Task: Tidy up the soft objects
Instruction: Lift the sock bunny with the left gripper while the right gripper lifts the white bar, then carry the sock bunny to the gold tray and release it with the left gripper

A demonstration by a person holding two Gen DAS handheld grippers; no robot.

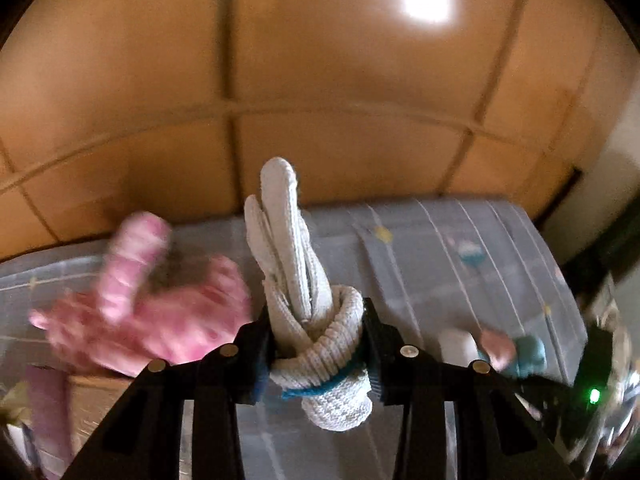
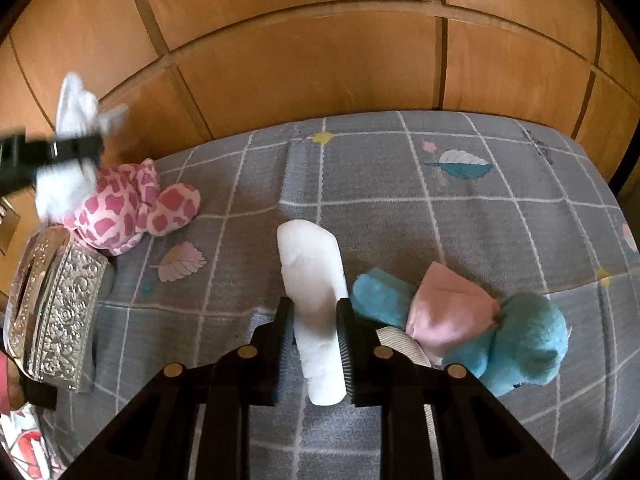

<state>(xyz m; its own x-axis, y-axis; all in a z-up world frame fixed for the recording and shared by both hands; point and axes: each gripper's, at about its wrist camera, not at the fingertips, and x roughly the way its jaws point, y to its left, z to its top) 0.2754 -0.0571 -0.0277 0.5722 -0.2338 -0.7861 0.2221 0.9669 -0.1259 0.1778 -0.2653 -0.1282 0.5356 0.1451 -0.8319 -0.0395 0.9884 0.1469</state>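
Your left gripper (image 1: pixel 318 354) pinches a knotted, ribbed white sock bundle (image 1: pixel 320 344), lifted above the checked grey bedspread (image 2: pixel 460 216). Your right gripper (image 2: pixel 312 344) clamps a smooth white sock (image 2: pixel 316 296), just beside the fuzzy blue teddy (image 2: pixel 516 344) on that bedspread.

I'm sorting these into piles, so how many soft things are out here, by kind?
Plush toys: 2, pink spotted plush and blue teddy
White rolled socks: 2, knotted sock in the left gripper, plain roll in the right gripper
Pink cloth: 1
Total: 5
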